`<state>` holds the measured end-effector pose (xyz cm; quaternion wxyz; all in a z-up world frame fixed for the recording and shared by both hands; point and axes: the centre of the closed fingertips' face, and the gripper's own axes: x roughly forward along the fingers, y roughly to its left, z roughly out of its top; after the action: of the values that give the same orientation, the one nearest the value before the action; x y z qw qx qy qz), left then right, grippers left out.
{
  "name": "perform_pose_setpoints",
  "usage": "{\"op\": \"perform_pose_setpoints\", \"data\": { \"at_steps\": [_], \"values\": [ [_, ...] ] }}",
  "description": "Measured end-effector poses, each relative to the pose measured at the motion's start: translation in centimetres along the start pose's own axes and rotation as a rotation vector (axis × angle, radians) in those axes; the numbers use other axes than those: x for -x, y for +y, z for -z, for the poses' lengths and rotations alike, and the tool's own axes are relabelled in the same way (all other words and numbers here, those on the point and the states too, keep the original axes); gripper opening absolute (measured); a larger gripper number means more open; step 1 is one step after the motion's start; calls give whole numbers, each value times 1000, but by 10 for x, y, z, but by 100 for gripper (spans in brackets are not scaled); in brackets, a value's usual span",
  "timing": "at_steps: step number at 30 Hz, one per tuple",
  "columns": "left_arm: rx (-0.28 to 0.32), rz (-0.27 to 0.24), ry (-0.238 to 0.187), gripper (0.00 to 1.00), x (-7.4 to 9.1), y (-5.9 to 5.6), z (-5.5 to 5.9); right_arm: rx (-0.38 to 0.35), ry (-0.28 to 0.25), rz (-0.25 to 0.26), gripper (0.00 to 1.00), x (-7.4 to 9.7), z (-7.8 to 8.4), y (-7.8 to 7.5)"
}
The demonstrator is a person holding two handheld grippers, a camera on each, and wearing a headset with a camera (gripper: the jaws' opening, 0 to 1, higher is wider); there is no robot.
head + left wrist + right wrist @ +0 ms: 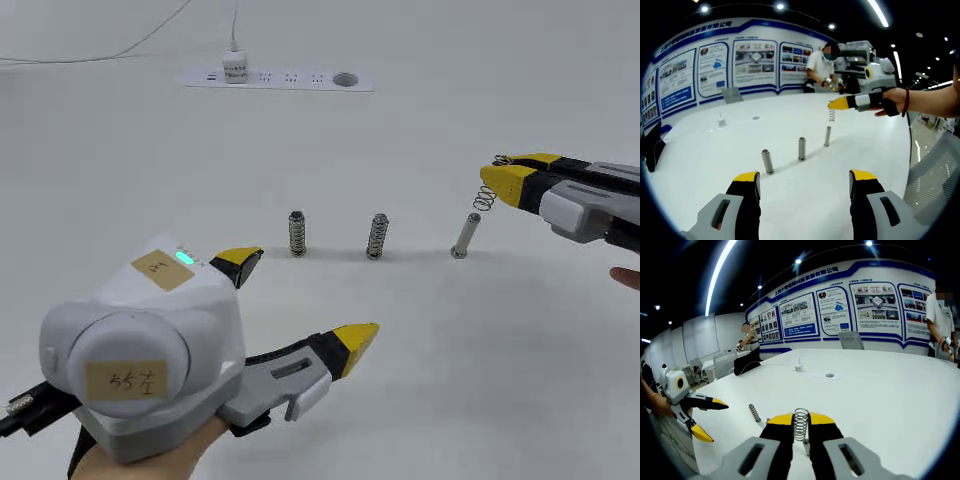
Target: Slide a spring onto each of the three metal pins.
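Currently, a spring (484,198) is pinched between the closed fingers of the right gripper (498,172), just above the bare right pin (466,236) on the desk (420,380). The middle pin (377,236) and left pin (297,233) are already sprung. The left gripper (312,292) is held wide open, empty, at the near side.

Pin (806,444) mostly behind right tool (801,421)

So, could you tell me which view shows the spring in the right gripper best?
The right gripper view: the spring sits large between the shut jaws. The head and left gripper views show it small, above the bare pin.
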<state>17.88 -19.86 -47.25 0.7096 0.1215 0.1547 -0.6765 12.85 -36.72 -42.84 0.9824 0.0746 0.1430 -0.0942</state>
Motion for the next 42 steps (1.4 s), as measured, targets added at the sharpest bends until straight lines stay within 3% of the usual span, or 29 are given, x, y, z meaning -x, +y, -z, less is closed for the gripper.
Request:
{"op": "perform_pose_setpoints", "data": {
  "at_steps": [17,25,42],
  "values": [
    [8,-18,7,86,-2,1,3,-26,21,38,11,-8,19,-14],
    [13,-26,7,89,-3,3,3,-24,30,31,11,-10,23,-11],
    [10,-25,-3,88,-3,3,1,96,67,48,11,-10,28,0]
  ]
}}
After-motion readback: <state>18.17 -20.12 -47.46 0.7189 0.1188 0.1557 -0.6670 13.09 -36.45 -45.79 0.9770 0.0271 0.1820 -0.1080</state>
